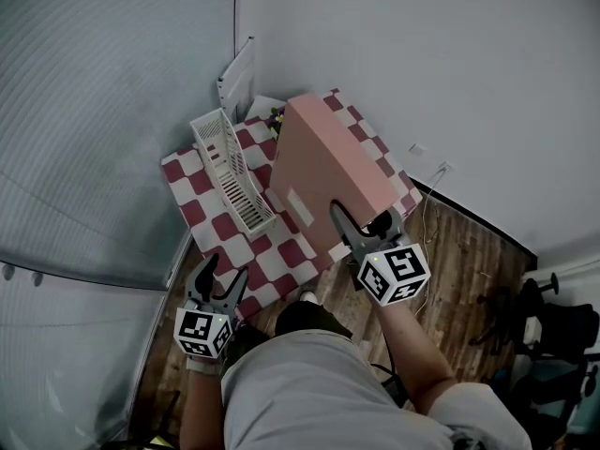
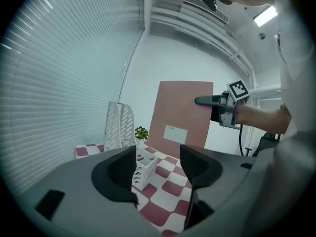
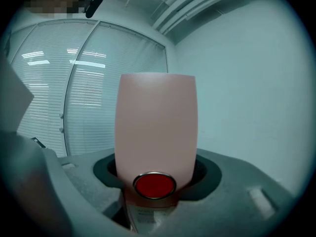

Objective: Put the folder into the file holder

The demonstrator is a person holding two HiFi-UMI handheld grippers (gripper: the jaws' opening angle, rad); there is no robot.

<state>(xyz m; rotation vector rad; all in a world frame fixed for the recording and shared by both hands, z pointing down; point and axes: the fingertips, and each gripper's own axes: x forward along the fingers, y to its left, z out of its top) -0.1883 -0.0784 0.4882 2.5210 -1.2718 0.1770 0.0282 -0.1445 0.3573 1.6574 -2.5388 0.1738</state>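
A large pink folder (image 1: pixel 323 172) hangs tilted above the checkered table (image 1: pixel 281 256), and my right gripper (image 1: pixel 362 225) is shut on its near edge. In the right gripper view the folder (image 3: pixel 155 127) fills the space between the jaws of the right gripper (image 3: pixel 155 174), with a red round button (image 3: pixel 155 185) at its base. The white slotted file holder (image 1: pixel 230 172) stands on the table to the folder's left, apart from it. My left gripper (image 1: pixel 223 275) is open and empty near the table's front left edge. From the left gripper (image 2: pixel 158 164) I see the file holder (image 2: pixel 121 125), the folder (image 2: pixel 180 112) and the right gripper (image 2: pixel 212 101).
A small potted plant (image 1: pixel 277 117) sits at the table's back, between holder and folder. A white panel (image 1: pixel 239 78) leans in the corner behind it. Blinds cover the left wall. Wooden floor (image 1: pixel 459 261) with a cable lies to the right, and dark equipment (image 1: pixel 562 336) stands at far right.
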